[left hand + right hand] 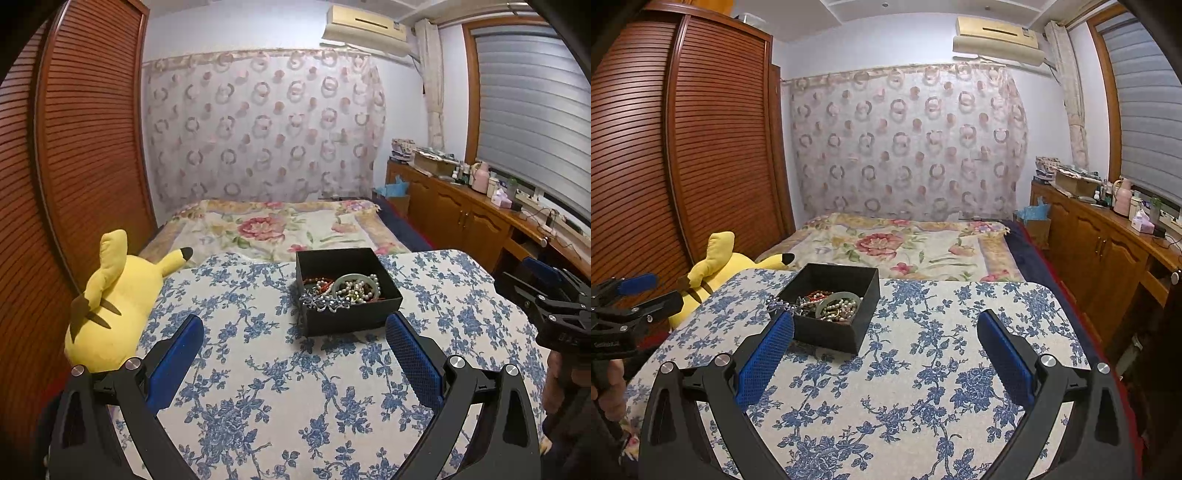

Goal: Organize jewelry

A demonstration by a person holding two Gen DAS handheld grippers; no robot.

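Observation:
A black open box (354, 317) stands on a small table with a blue floral cloth (258, 369). It holds a tangle of jewelry (343, 290): pearl strands, red beads, a pale green bangle, and a dark silvery piece draped over the front rim. My left gripper (295, 332) is open and empty, hovering just short of the box. The box also shows in the right wrist view (831, 328), with the jewelry (831, 304) inside. My right gripper (886, 328) is open and empty, to the right of the box, its left fingertip near the box's front left corner.
A yellow plush toy (110, 295) lies at the table's left edge beside a brown slatted wardrobe (85, 147). A bed with a floral cover (280, 229) lies behind the table. A wooden cabinet (461, 210) with bottles runs along the right wall.

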